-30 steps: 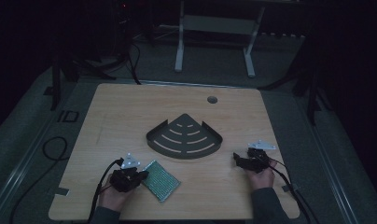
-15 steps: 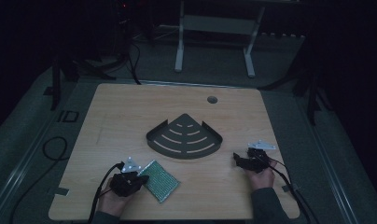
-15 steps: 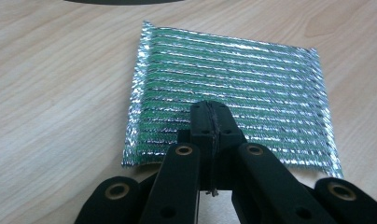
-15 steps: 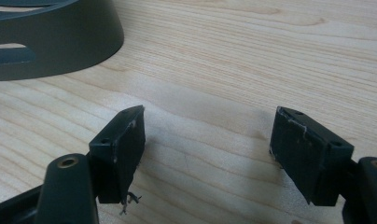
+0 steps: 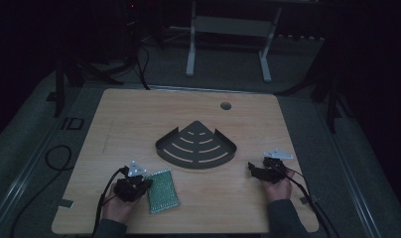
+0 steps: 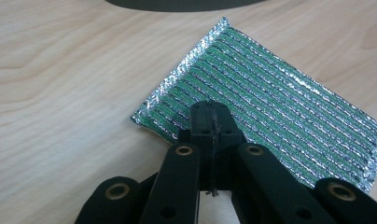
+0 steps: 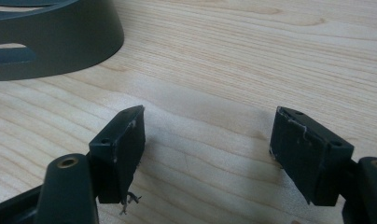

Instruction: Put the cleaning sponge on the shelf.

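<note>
Landmark for all positions: the dark fan-shaped tray (image 5: 197, 147) in the middle of the wooden table (image 5: 139, 114).

Scouring pad (image 5: 163, 191): lies flat on the table, near the tray on the person's side and to its left, not touching it. In the left gripper view the pad (image 6: 270, 107) is a green rectangle woven with silver thread, with a bound, slightly frayed edge.

Left gripper (image 5: 145, 184): just beside the pad's left edge. In its own view (image 6: 213, 114) the jaws stand pressed together, no gap between the pads, tips over the pad's near edge. Whether a fold of the fabric is caught between them I cannot tell; no cloth shows between the pads.

Right gripper (image 5: 252, 170): near the tray's right corner on the person's side, well apart from the pad. In its own view (image 7: 207, 140) the jaws stand wide apart with bare wood between them; holds nothing.

Handling (judgement):
- Pad looks light and soft; it should bend and droop when lifted by one edge.
- Metallic weave is rough, so slipping is unlikely; threads may snag on the jaw pads.
- It lies flush with the table, so a grip from straight above would press on it rather than get under it.
- Best hold: a corner or the bound edge nearest the left gripper, pinched from the side.
- The open right gripper could support the far end.
</note>
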